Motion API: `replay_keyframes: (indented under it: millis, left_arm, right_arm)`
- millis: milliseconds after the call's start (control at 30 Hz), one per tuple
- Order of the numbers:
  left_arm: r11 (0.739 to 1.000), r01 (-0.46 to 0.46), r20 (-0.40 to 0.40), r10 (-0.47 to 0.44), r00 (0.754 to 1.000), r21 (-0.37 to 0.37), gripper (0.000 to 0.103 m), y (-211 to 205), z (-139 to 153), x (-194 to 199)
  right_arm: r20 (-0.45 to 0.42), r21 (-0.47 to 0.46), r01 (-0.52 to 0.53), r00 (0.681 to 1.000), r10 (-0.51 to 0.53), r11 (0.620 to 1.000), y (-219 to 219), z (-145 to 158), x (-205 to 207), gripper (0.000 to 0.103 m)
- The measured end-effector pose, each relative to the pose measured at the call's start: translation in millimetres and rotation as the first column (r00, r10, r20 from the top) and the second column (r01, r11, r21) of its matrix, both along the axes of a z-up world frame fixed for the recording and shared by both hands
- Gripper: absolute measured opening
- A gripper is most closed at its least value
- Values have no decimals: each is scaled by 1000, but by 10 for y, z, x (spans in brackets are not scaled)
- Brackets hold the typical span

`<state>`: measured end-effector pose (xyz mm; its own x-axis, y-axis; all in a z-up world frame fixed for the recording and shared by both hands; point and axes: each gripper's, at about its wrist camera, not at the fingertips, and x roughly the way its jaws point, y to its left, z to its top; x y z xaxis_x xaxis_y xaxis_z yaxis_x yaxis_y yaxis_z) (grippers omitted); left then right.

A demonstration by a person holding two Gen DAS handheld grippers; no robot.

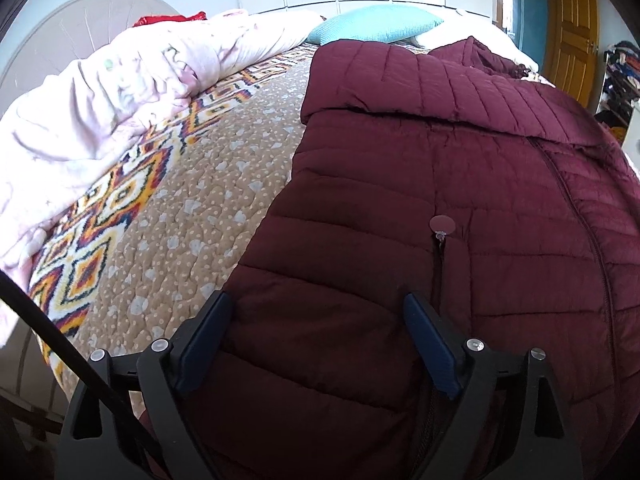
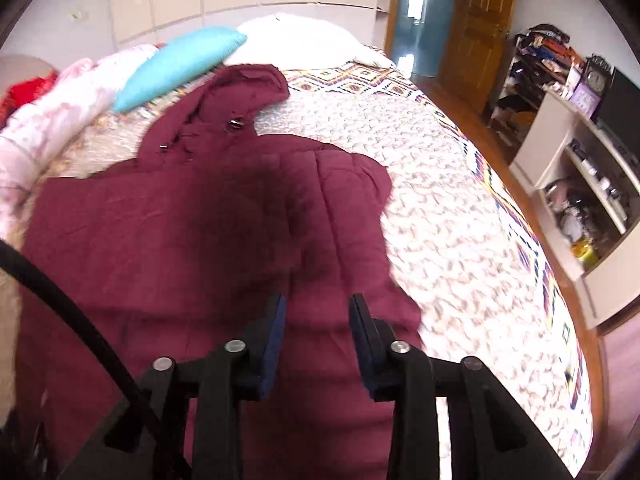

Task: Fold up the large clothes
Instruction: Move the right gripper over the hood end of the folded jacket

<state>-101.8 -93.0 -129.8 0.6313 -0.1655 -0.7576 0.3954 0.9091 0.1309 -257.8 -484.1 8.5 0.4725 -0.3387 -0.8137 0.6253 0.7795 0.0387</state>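
A maroon quilted puffer jacket (image 1: 460, 184) lies spread on the bed, its sleeves folded in over the front and its hood (image 2: 240, 92) toward the pillows. A pocket zip with a round pull tab (image 1: 442, 225) shows on its front. My left gripper (image 1: 318, 308) hovers over the jacket's lower part, jaws wide, nothing between the pads. In the blurred right wrist view the jacket (image 2: 192, 216) fills the middle. My right gripper (image 2: 318, 308) is over its hem area, jaws partly apart, with no fabric pinched between them.
The bed has a beige patterned bedspread (image 1: 192, 208) with a bright diamond border. A rumpled pink duvet (image 1: 100, 112) lies along the left, a turquoise pillow (image 1: 376, 24) at the head. A cluttered white shelf unit (image 2: 580, 184) and wooden door (image 2: 476, 28) stand right of the bed.
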Motion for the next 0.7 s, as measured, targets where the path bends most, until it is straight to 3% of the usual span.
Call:
replay_keyframes:
  millis: [67,333,433,567,700]
  left_arm:
    - [1000,-6,14,6,1000,8,88,-7,0,-32]
    - [998,27,22,-28,999,48,88,1,70,-180]
    - [998,65,-20,-65,998,-15,88,167,279,-204]
    - [993,37,21,-35,999,-108,88,603,575,-213]
    - [990,12,-55,-20,998,-141,88,1054,573,-96]
  right_arm:
    - [25,41,-1,1000,0,999,31,53,-362,56]
    - [43,108,23,999,-28,994,283,-176,-1280,60]
    - [36,124,27,999,-32,992,404,-311,-1468,61]
    - [43,138,32,998,-38,990,520,-418,-1746,63]
    - [65,123,52,996,-61,991,591,-484,-2056,69]
